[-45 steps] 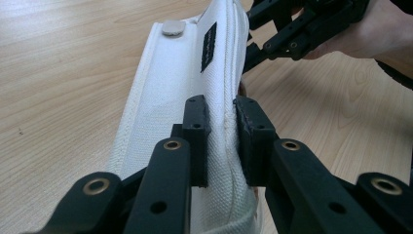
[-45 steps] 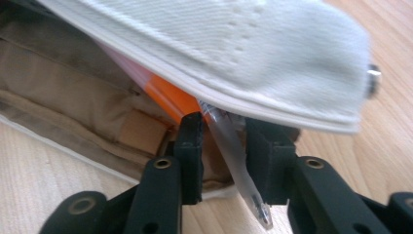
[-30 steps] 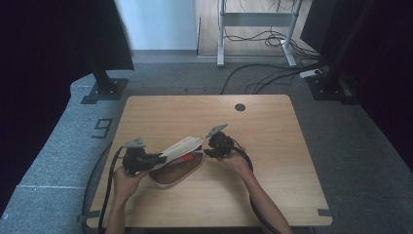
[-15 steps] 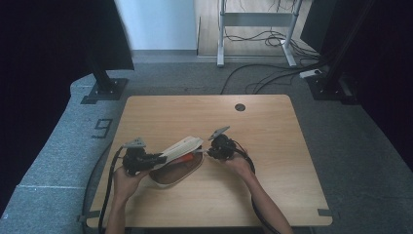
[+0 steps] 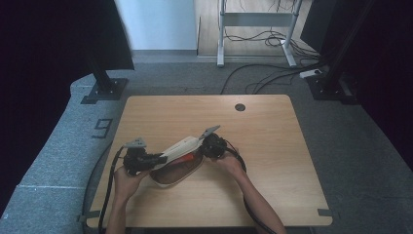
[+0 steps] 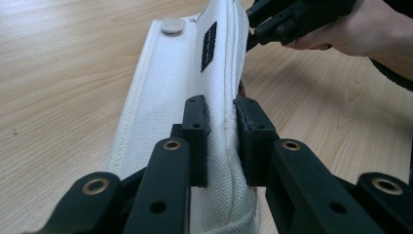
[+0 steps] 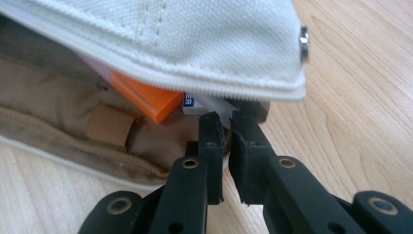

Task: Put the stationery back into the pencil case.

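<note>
A white canvas pouch (image 5: 179, 146) lies on the wooden table (image 5: 272, 146), its flap lifted over a tan lining (image 7: 58, 112). An orange item (image 7: 146, 100) and a white labelled one sit inside. My left gripper (image 6: 221, 112) is shut on the flap's zipped edge (image 6: 229, 73) at the pouch's left end (image 5: 158, 157). At the right end, my right gripper (image 7: 226, 122) has just been closing. Its pads now pinch a small dark zipper pull (image 7: 255, 111) under the flap's corner. From above, the right gripper (image 5: 205, 146) touches the pouch's far end.
Cables trail from both grippers off the table's front edge. A round grommet hole (image 5: 239, 107) lies near the table's back edge. Bare wood (image 5: 292, 170) stretches to the right of the pouch. Monitor stands and floor cables stand beyond the table.
My right gripper has edged left and a little down onto the pouch's end, with its jaws drawn together. The left gripper and the flap have kept still.
</note>
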`<state>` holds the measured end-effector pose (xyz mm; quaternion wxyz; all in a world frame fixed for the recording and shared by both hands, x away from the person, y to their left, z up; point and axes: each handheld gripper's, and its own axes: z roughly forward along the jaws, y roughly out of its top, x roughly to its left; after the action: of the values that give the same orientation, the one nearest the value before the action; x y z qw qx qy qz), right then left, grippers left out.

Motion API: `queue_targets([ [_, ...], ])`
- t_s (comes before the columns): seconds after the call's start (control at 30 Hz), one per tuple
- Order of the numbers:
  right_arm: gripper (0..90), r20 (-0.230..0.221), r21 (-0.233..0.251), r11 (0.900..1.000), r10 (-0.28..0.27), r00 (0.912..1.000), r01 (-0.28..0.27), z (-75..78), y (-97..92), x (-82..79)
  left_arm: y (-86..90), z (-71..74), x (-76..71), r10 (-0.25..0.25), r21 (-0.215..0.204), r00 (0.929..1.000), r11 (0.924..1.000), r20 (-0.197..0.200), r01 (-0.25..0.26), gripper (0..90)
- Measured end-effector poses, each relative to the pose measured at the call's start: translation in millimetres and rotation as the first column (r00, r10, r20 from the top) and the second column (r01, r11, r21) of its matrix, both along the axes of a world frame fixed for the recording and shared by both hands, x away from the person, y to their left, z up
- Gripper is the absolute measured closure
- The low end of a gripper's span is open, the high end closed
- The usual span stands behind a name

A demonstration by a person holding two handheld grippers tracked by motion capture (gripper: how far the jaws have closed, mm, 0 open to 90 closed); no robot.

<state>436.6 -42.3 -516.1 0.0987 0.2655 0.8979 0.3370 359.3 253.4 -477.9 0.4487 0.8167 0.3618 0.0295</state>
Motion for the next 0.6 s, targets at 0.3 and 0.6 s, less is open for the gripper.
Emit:
queue_targets([
  [0.3,78.8,0.009,0.01,0.9985,-0.054,0.9985,0.054,3.2,-7.5,3.1,0.4,0.0,0.2,-0.003,-0.001,1.0,1.0,-0.002,0.003,76.0],
  [0.6,81.3,-0.011,0.024,0.9985,-0.048,0.9988,0.048,-2.4,-1.9,5.2,-1.0,-0.4,0.1,-0.003,0.002,1.0,1.0,-0.003,0.003,76.0],
])
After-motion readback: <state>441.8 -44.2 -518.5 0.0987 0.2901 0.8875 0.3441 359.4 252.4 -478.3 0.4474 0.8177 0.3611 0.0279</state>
